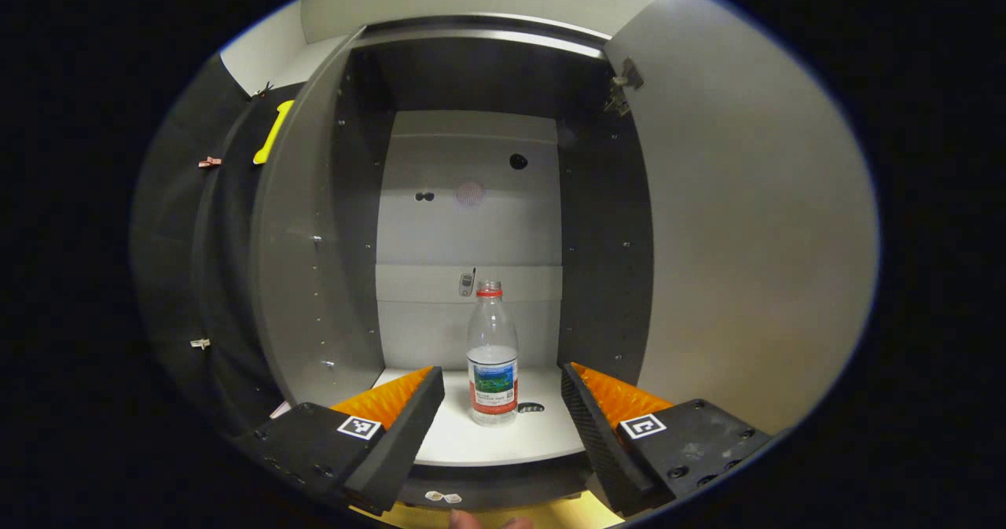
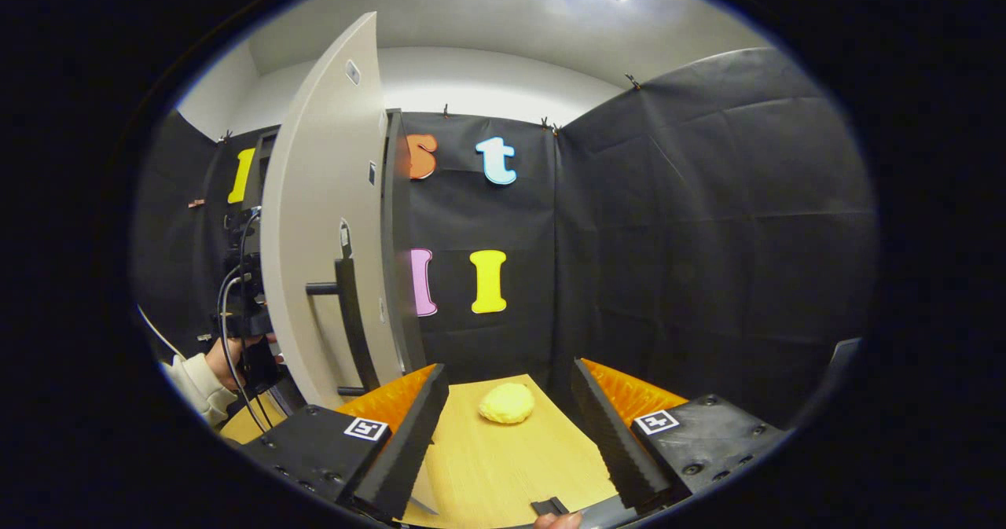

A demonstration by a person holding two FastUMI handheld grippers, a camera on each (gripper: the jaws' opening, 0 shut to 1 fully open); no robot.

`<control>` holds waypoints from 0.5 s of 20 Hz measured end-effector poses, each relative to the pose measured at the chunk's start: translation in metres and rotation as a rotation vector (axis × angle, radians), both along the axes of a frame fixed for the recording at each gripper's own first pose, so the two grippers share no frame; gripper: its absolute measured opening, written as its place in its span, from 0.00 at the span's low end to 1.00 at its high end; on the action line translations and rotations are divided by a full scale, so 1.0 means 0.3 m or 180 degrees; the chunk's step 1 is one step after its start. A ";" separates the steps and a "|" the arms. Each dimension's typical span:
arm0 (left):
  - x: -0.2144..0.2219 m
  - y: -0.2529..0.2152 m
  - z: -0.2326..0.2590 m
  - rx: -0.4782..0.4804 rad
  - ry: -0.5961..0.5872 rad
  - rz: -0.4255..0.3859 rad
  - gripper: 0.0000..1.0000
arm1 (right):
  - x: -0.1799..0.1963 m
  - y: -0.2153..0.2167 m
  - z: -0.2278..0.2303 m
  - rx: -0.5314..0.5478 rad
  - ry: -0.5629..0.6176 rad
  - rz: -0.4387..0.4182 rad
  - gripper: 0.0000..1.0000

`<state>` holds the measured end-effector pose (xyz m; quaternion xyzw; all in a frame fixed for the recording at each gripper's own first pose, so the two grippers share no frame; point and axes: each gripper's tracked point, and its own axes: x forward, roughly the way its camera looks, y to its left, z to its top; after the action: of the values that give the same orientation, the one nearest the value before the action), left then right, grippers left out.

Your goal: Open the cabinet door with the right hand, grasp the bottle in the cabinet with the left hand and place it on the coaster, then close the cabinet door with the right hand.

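— Where is the bottle (image 1: 493, 356)?
— Upright on the cabinet's (image 1: 503, 65) pale bottom shelf (image 1: 503, 442), near the shelf's front edge and about midway between the side walls. It carries a red cap and a label.

— And the left tool (image 1: 503, 407)?
— Spread wide in front of the shelf edge, one finger to each side of the bottle, neither touching it.

— The cabinet door (image 2: 322, 222)?
— Swung open. In the right gripper view it stands edge-on at the left, its dark handle (image 2: 350, 325) facing the camera.

— The right tool (image 2: 507, 427)?
— Also wide apart, holding nothing, above the wooden worktop (image 2: 487, 466). A yellow, lumpy, round thing (image 2: 507, 402) lies near the worktop's far edge; I cannot tell whether it is the coaster.

— Anything else?
— A hand (image 2: 224, 364) in a pale sleeve, left of the door.
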<state>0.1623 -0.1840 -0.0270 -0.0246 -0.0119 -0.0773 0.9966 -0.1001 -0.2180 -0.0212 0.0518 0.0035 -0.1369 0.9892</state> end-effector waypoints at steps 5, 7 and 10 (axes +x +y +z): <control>0.178 -0.002 -0.084 0.0002 0.0165 0.0099 0.95 | 0.040 -0.050 -0.002 -0.0042 -0.0008 -0.0075 0.98; 0.240 -0.002 -0.116 0.0004 0.0208 0.0127 0.93 | 0.054 -0.065 -0.017 -0.0043 0.0014 -0.0094 0.98; 0.320 -0.013 -0.155 0.0000 0.0247 0.0134 0.95 | 0.078 -0.088 -0.040 -0.0025 0.0081 -0.0124 0.98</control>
<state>0.2584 -0.1879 -0.0735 -0.0273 0.0262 -0.0553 0.9978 -0.0766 -0.2444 -0.0332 0.0462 0.0145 -0.1568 0.9864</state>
